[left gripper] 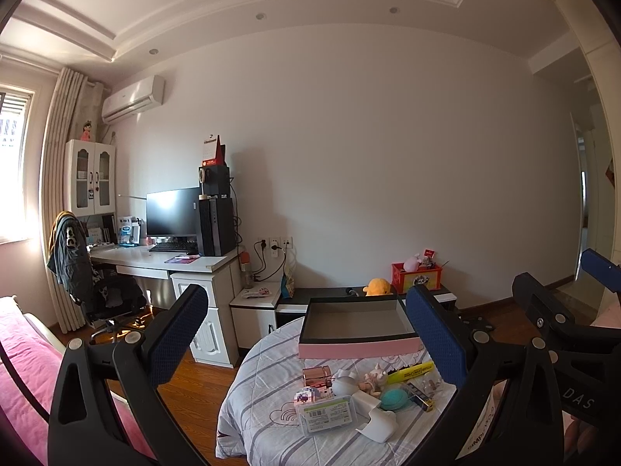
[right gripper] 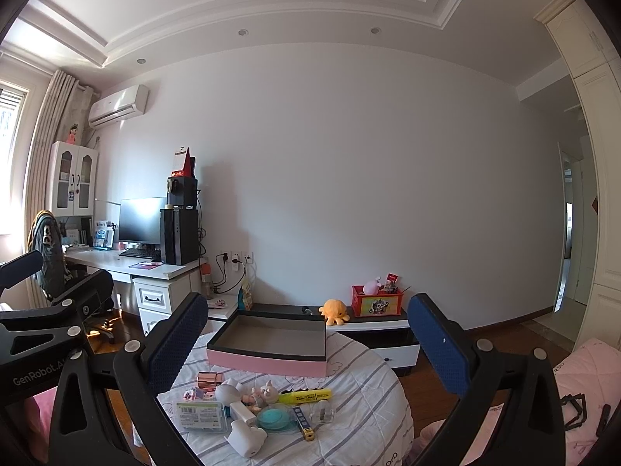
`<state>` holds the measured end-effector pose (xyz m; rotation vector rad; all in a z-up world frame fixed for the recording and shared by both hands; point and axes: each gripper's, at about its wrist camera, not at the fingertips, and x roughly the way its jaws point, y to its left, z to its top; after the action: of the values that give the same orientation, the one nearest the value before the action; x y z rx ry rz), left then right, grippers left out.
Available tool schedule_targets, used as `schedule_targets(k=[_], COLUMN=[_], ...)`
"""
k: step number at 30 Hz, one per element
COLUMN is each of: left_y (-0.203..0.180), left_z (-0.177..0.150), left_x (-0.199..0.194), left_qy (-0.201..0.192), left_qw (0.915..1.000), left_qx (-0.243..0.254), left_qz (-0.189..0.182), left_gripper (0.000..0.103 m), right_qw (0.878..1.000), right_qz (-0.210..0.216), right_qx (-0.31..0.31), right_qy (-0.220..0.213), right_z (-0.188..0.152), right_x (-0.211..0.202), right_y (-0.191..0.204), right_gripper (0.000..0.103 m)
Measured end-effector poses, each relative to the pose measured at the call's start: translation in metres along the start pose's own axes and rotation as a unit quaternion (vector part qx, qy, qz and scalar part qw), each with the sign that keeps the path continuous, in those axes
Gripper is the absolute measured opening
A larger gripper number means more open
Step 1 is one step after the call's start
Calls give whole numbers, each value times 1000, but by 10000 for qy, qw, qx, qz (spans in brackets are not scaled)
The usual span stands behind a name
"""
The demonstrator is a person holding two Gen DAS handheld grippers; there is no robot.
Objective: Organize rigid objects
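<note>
Right wrist view shows you a round table (right gripper: 361,423) with a striped cloth, and on its far side sits a big flat box (right gripper: 268,343) with pink sides and a dark rim, open and with nothing in it. Closer to you, a small heap of things lies on the cloth: a clear plastic case (right gripper: 200,415) with a label, a white gadget (right gripper: 246,433), a yellow highlighter (right gripper: 306,396), a teal round thing (right gripper: 271,418), a shiny pink tin (right gripper: 209,378) and a tiny pig toy (right gripper: 268,391). Your right gripper (right gripper: 306,345) hangs above the heap with its blue pads spread wide, holding nothing. In the left wrist view, your left gripper (left gripper: 306,338) is spread wide too and holds nothing, up over the same box (left gripper: 357,328) and heap. Behind the table, an orange octopus plush (right gripper: 333,310) sits on a low cabinet, near a red toy crate (right gripper: 378,303).
</note>
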<state>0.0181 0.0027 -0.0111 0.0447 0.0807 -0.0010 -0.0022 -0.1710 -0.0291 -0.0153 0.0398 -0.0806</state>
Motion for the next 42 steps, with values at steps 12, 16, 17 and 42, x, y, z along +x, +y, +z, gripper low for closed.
schedule_targets(k=[12, 16, 17, 42], left_y=[0, 0, 0, -2], left_z=[0, -1, -1, -42], left_x=[0, 0, 0, 54], left_qy=[-1, -2, 1, 614], left_qw=[10000, 10000, 10000, 9978], left_qx=[0, -5, 1, 164], left_qz=[-3, 0, -2, -201], left_gripper=[103, 103, 103, 103], right_qw=[10000, 10000, 10000, 9990], right_qz=[2, 3, 7, 33], right_qx=[-4, -11, -8, -49], right_qy=[-8, -1, 1, 443], right_z=[1, 0, 1, -24], right_x=[-1, -1, -1, 32], right_y=[1, 2, 1, -1], right_gripper=[103, 103, 103, 103])
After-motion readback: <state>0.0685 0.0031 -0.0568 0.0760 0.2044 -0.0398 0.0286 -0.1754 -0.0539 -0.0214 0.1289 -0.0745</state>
